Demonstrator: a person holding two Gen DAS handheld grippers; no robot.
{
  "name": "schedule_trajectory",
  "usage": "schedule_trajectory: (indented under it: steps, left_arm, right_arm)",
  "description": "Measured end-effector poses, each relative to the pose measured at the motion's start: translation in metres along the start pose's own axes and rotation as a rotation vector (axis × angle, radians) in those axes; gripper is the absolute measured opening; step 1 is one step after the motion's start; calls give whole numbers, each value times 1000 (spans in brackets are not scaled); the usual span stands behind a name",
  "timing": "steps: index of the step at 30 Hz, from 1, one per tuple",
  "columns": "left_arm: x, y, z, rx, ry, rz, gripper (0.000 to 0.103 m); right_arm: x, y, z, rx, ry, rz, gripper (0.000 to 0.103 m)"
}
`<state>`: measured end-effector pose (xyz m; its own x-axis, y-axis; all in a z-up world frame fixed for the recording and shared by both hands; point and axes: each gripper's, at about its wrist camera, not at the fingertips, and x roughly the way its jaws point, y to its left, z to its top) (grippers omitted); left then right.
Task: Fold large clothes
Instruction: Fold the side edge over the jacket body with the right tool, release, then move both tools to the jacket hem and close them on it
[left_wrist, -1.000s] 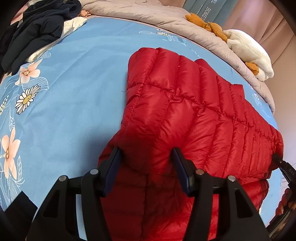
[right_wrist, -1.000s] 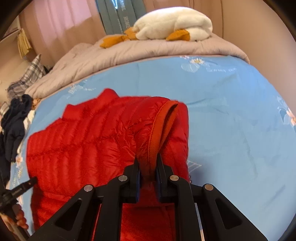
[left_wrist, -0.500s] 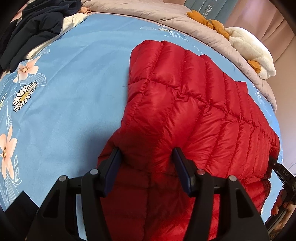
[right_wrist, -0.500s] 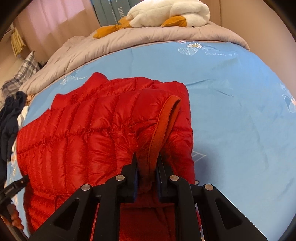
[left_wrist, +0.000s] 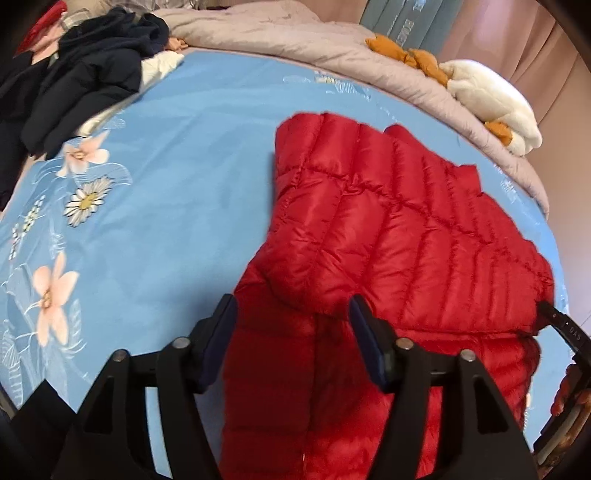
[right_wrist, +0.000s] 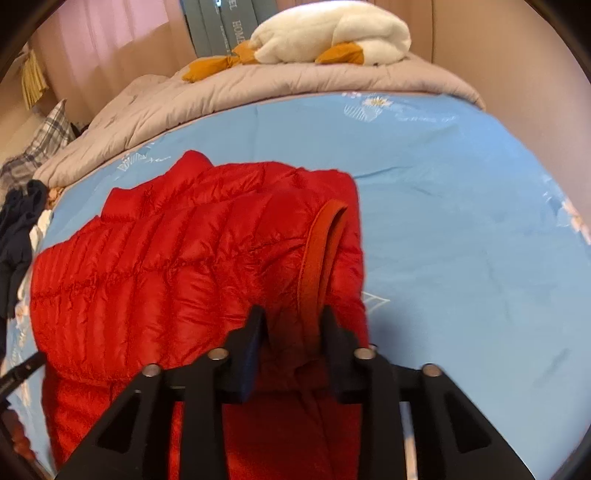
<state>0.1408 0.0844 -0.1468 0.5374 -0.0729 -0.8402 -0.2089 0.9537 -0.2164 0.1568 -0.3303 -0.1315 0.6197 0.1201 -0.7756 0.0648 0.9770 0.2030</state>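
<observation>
Right wrist view shows the change most plainly: a second ago my right gripper (right_wrist: 291, 321) was pinched tight on the orange-lined cuff (right_wrist: 319, 254) of the red down jacket (right_wrist: 155, 269), and now its jaws are opening, standing clear on either side of the cuff, which still sits between them but is no longer pressed. On the left wrist view it is the same story: my left gripper (left_wrist: 291, 314) had the folded edge of the jacket (left_wrist: 388, 240) bunched between its fingers, and those jaws are opening too, with the puffy edge lying loose in the gap, touching neither pad as far as I can see. The jacket rests on the blue floral bedsheet (left_wrist: 177, 184), its upper part folded over the lower so that the folded panel lies across the body of the garment, and it has settled flatter than half a second ago. I read this as the release at the end of one fold: the layer is laid down and I am letting go. The garment still looks wide, so I judge another fold is needed. Down is springy, so the panel may lift as I draw both grippers back.
</observation>
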Motion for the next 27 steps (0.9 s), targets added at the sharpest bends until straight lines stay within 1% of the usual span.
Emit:
schedule_trajectory:
  steps: [1, 3, 5, 6, 7, 9, 10, 11, 12, 14, 17, 20, 24, 27]
  left_arm:
    - [-10, 2, -2, -3, -17, -6, 70]
    - [-26, 4, -6, -3, -41, -11, 74]
    - [-44, 6, -12, -3, -67, -20, 82]
    - [-52, 8, -15, -4, -80, -27, 83]
    - [-62, 9, -18, -5, -94, -37, 83]
    - [-76, 10, -25, -9, -107, -53, 88]
    - [-80, 10, -29, -10, -111, -61, 94]
    - [-88, 13, -36, -11, -117, -76, 98]
    - [-91, 14, -39, -12, -119, -84, 99]
    - [-99, 18, -52, -17, -118, -103, 101]
    - [-101, 23, -75, -27, -94, -138, 101]
    - [-95, 25, -96, -30, -48, -166, 101]
    - [-84, 30, -123, -20, -2, -161, 101]
    - [-75, 37, -143, -37, 31, -180, 100]
  right_arm:
    - [-6, -1, -1, -5, -16, -7, 46]
    - [-19, -3, -4, -10, -39, -9, 50]
    - [-34, -5, -7, -11, -67, -1, 58]
    - [-41, -6, -8, -11, -80, 2, 61]
    - [-47, -5, -9, -12, -94, 4, 67]
    - [-63, -6, -14, -16, -131, 15, 71]
    - [-72, -8, -19, -20, -146, 24, 74]
    - [-79, -9, -22, -22, -157, 31, 80]
    - [-83, -10, -25, -23, -167, 38, 83]
    - [-95, -15, -36, -20, -193, 66, 94]
    - [-104, -22, -55, -18, -192, 114, 95]
    - [-106, -32, -78, -7, -172, 162, 96]
    - [-104, -47, -111, 14, -115, 204, 96]
    - [-101, -59, -134, 36, -73, 220, 96]
